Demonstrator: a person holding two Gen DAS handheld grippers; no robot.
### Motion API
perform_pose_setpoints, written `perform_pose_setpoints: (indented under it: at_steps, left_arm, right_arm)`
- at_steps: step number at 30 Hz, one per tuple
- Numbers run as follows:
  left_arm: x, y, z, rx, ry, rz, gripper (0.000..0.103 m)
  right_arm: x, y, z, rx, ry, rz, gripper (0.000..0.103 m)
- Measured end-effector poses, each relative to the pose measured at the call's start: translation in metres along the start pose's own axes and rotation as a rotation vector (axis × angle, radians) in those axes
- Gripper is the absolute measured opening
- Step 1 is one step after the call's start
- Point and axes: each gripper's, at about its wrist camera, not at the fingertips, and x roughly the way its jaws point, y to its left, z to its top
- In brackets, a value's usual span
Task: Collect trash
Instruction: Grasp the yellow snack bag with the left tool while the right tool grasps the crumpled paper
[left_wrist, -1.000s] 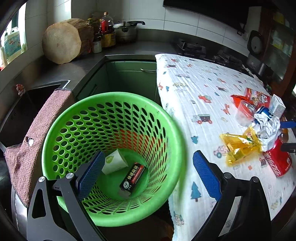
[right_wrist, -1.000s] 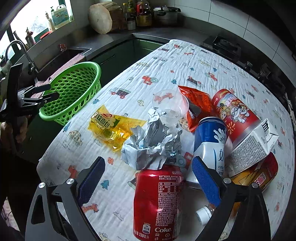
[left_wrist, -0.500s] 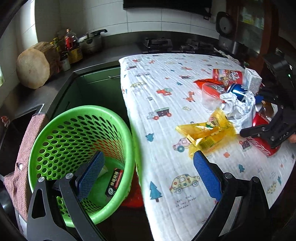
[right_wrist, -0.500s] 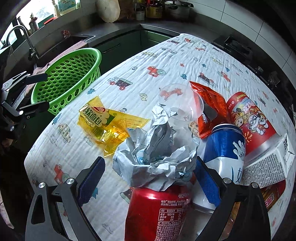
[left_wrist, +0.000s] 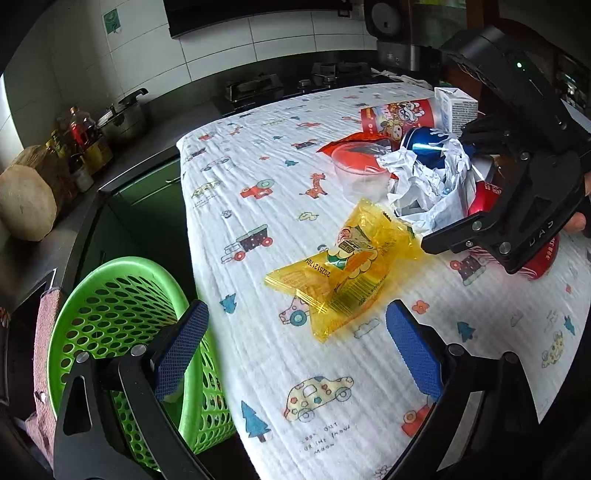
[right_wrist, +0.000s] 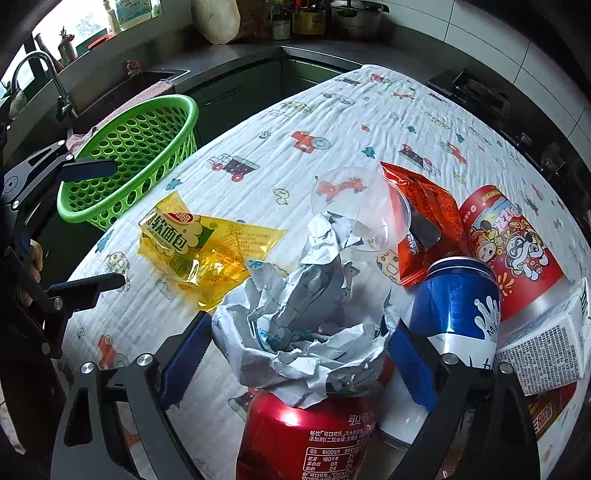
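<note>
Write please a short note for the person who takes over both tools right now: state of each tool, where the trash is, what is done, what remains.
Right tool: its jaws have just been closing around the crumpled paper, which sits between the pads on top of the red cola can.
Left tool: open, empty, above the table edge, facing the yellow bread wrapper.
Green basket: beside the table, near the left tool.
Done: what is already inside the basket cannot be seen now.
Left on the cloth: paper, yellow wrapper, clear cup, orange packet, blue can, red cup, carton, cola can.
</note>
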Motion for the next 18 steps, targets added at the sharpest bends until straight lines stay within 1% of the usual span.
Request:
perform_pose_setpoints:
  at_steps: [1, 3, 9, 12, 16, 18]
  left_arm:
    - [0.002, -0.002, 0.001, 0.01, -0.001, -0.003, 0.096]
    - [0.004, -0.005, 0.003, 0.029, -0.004, -0.013, 0.096]
    - [0.016, -0.011, 0.014, 0.07, -0.014, -0.039, 0.096]
    - [0.027, -0.013, 0.019, 0.086, -0.008, -0.067, 0.096]
    - [0.039, -0.019, 0.021, 0.111, 0.003, -0.067, 0.095]
    - [0.042, -0.02, 0.021, 0.11, 0.003, -0.059, 0.09]
  right_arm:
    - [0.0, 0.0, 0.0, -0.001, 0.0, -0.004, 0.077]
    - [-0.001, 0.0, -0.001, -0.006, -0.002, -0.005, 0.071]
    - [-0.009, -0.005, -0.002, 0.026, -0.017, 0.017, 0.063]
    - [-0.012, -0.005, -0.003, 0.029, -0.023, 0.02, 0.063]
    - [-0.016, -0.005, -0.004, 0.036, -0.032, 0.028, 0.062]
    - [-0.018, -0.005, -0.004, 0.037, -0.038, 0.028, 0.062]
